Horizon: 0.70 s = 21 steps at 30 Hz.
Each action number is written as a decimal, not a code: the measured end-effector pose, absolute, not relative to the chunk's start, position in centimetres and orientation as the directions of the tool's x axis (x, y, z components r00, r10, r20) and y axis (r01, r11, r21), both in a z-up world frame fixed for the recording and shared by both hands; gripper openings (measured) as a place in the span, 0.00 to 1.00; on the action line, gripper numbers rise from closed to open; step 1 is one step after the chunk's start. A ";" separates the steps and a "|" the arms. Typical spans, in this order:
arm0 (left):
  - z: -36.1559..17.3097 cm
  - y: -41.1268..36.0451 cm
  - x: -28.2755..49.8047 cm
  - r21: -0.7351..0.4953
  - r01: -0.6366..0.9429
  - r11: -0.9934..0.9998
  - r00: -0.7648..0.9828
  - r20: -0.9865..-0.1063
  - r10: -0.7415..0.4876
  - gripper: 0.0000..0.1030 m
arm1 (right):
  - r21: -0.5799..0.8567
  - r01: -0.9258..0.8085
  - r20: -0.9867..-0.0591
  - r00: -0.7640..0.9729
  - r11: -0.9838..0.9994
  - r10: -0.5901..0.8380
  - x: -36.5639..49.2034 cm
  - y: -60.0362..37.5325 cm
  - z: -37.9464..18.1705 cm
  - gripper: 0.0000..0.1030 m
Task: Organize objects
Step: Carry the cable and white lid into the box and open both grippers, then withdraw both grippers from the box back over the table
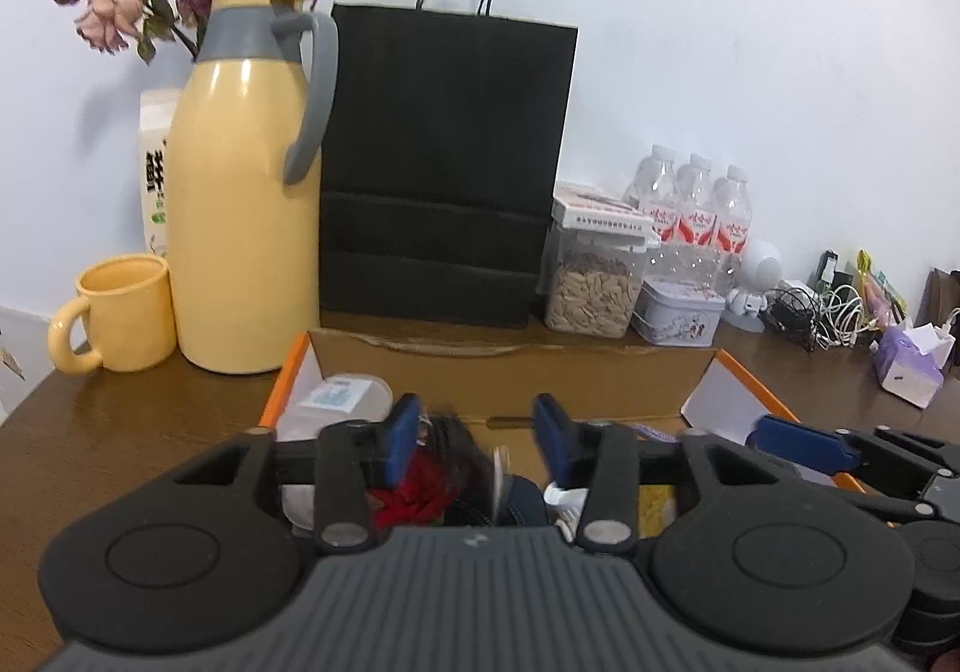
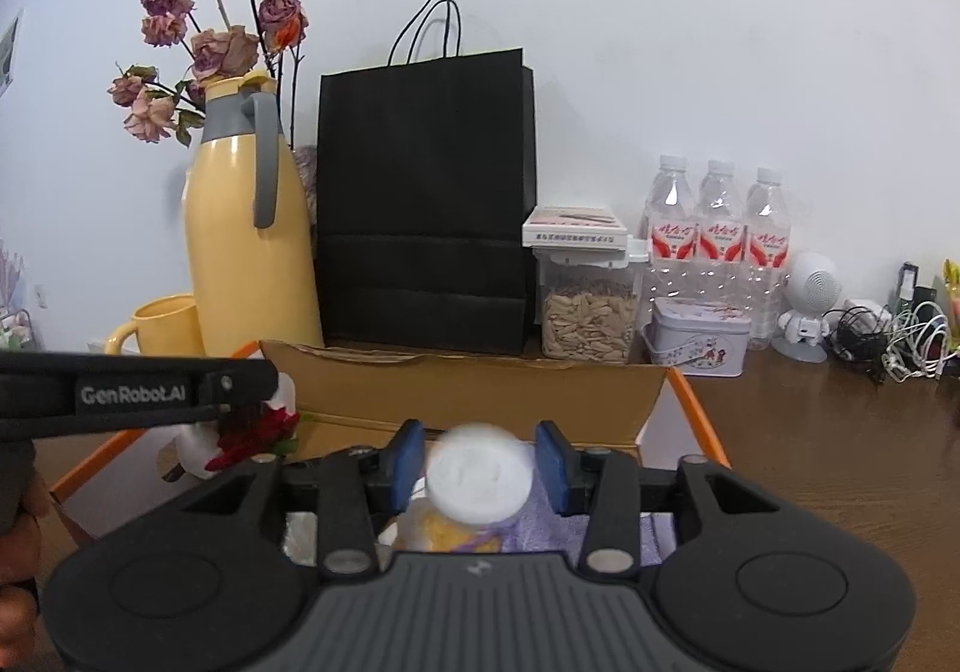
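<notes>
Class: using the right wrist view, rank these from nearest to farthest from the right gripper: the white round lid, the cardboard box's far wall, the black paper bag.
1. White round lid, between the right gripper's jaws.
2. Cardboard box's far wall, straight ahead.
3. Black paper bag, behind the box, against the wall.

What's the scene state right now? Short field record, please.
surface: brown table
box: open cardboard box with orange flaps, in front of the black paper bag
left gripper: jaws apart above a blurred dark and red item in the box; no pad contact visible
right gripper: jaws apart, white round item between them, blurred; pads seem clear of it
backdrop: yellow jug holding dried flowers, yellow mug, seed jar, three water bottles
</notes>
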State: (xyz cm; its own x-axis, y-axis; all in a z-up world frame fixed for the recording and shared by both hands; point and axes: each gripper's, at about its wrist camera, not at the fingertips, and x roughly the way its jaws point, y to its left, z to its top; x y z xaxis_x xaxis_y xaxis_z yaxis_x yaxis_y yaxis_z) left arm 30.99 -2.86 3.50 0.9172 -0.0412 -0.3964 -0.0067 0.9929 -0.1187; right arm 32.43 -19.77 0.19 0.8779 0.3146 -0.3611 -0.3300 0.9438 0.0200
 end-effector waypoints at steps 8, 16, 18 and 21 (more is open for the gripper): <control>4.0 -2.8 30.4 -0.111 -0.067 0.992 0.939 -0.342 0.026 1.00 | 0.033 -0.280 -0.322 0.906 0.960 0.275 31.7 -20.9 0.5 1.00; 4.1 -2.9 30.3 -0.106 -0.066 0.992 0.936 -0.352 0.025 1.00 | 0.019 -0.292 -0.325 0.903 0.956 0.282 31.4 -20.7 0.5 1.00; 4.1 -3.0 30.3 -0.102 -0.059 0.993 0.934 -0.357 0.019 1.00 | 0.015 -0.298 -0.324 0.902 0.955 0.286 31.2 -20.6 0.6 1.00; 4.5 -3.0 29.9 -0.103 -0.046 0.994 0.935 -0.355 0.007 1.00 | 0.010 -0.302 -0.316 0.903 0.953 0.289 30.8 -20.6 0.8 1.00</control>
